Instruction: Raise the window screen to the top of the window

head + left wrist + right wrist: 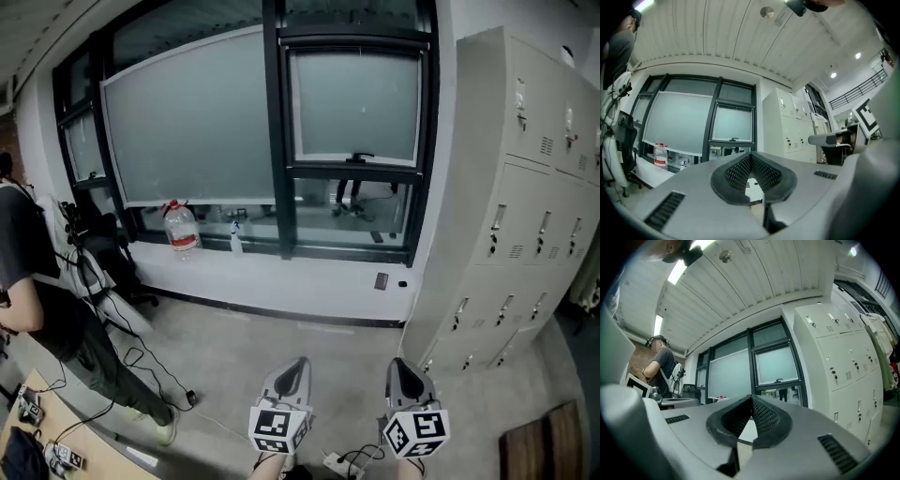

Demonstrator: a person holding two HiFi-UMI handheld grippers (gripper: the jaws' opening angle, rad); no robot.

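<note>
At the bottom middle, the left gripper (296,367) and right gripper (401,367) have jaws pressed together holding nothing, well apart from the window screen (192,122) up top.

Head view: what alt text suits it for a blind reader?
The handheld left gripper and right gripper, jaws shut and empty, point toward a dark-framed window whose grey window screen is drawn most of the way down. A water bottle stands on the sill, lockers line the right wall, a person stands at left.

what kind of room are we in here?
Probably an office or lab workroom: grey metal lockers on the right, a wide window with screens pulled most of the way down, a desk with gear.
</note>
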